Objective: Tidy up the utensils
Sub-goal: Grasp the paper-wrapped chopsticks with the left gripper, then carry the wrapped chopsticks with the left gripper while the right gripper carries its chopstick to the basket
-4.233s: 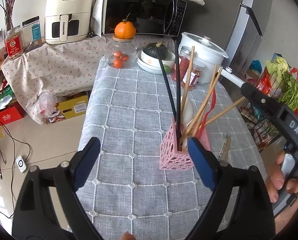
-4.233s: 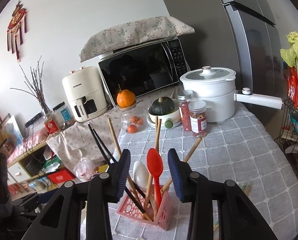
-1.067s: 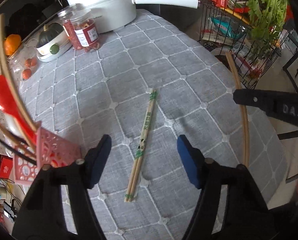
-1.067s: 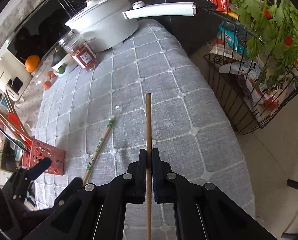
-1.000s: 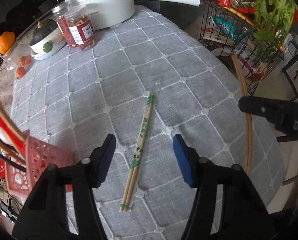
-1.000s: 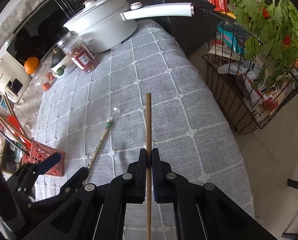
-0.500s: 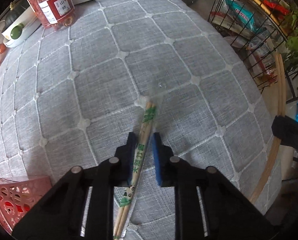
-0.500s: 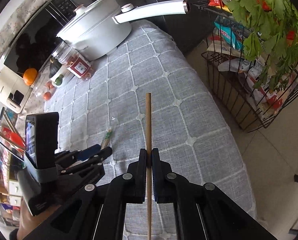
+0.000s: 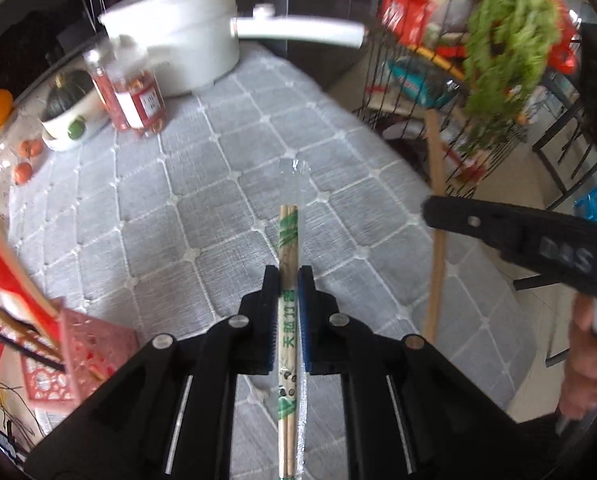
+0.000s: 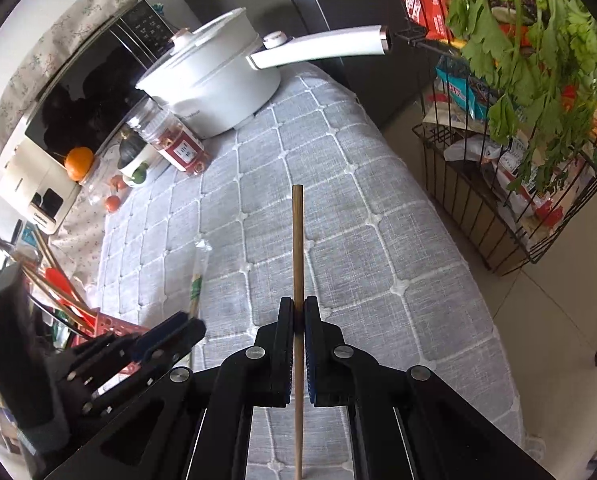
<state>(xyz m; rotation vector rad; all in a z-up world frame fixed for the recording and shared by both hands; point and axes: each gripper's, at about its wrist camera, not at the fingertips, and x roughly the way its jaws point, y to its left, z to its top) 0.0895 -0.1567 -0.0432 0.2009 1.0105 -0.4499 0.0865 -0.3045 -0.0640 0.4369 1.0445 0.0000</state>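
A pair of wooden chopsticks in a clear wrapper with green print [image 9: 288, 236] sticks out forward from my left gripper [image 9: 288, 276], which is shut on it above the grey quilted tablecloth [image 9: 202, 184]. My right gripper [image 10: 298, 308] is shut on a single brown chopstick [image 10: 297, 240] that points away over the cloth. In the left wrist view the right gripper [image 9: 432, 210] holds that brown chopstick [image 9: 436, 160] near the table's right edge. The pink lattice utensil holder [image 9: 78, 360], with a red spoon and several chopsticks in it, stands at the left. In the right wrist view, the left gripper [image 10: 190, 328] is in front of the pink holder [image 10: 114, 326].
A white pot with a long handle [image 10: 218, 80] stands at the far end, with two red-filled jars [image 10: 178, 144] and a bowl with a dark squash [image 9: 64, 100] beside it. A wire rack with greens and packets [image 10: 518, 152] stands off the table's right edge.
My left gripper came down over the wrapped chopsticks, shut on them and lifted them off the cloth. The right gripper has stayed shut on its brown chopstick, hardly moving.
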